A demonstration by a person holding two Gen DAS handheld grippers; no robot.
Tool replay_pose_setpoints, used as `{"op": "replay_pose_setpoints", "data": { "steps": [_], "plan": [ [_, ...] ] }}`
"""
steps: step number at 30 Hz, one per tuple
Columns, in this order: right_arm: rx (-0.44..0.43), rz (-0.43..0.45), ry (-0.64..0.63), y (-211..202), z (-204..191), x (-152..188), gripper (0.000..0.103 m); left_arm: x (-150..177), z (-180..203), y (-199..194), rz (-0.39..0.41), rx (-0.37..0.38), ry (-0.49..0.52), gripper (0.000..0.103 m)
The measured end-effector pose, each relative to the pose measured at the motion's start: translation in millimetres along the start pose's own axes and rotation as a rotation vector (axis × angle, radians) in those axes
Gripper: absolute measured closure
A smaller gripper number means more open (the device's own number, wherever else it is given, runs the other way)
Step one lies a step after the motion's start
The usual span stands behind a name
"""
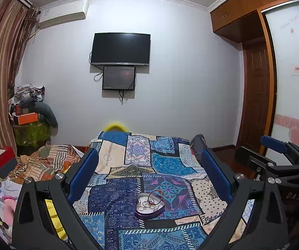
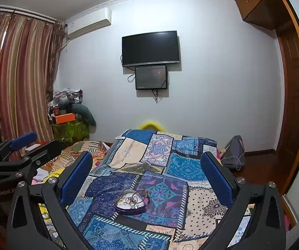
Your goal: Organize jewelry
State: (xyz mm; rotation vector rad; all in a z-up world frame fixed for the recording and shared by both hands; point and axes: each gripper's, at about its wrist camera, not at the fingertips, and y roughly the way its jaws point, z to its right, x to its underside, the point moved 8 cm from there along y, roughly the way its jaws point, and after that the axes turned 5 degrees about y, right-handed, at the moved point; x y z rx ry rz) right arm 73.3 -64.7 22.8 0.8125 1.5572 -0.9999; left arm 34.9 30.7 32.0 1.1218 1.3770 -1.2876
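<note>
Jewelry (image 1: 150, 204) lies tangled in a heart-shaped tin (image 1: 149, 207) on the patchwork bedspread (image 1: 166, 162); from the left wrist we see our left tool (image 1: 149, 174) spread wide and empty above the tin. From the right wrist, our right tool (image 2: 147, 176) gapes likewise, the tin (image 2: 131, 203) low between its fingers.

A heart-shaped purple tin (image 1: 149, 207), lid off and white inside, is lying flat on the patchwork cloth, sitting toward six o'clock in both wrist views. Thin rings and a small chain (image 1: 147, 204) are lying tangled within it, while a reddish bracelet (image 1: 156, 194) is leaning over its one o'clock rim.
</note>
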Motion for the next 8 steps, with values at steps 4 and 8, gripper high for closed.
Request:
{"op": "replay_pose_setpoints", "data": {
  "steps": [4, 8],
  "plan": [
    [0.0, -0.003, 0.0, -0.4, 0.0, -0.3, 0.0, 1.3, -1.3, 1.1, -0.005, -0.006, -0.002, 0.004],
    [-0.002, -0.003, 0.001, 0.3, -0.5, -0.5, 0.0, 1.8, -2.9, 1.7, -0.008, -0.01, -0.005, 0.004]
  ]
}}
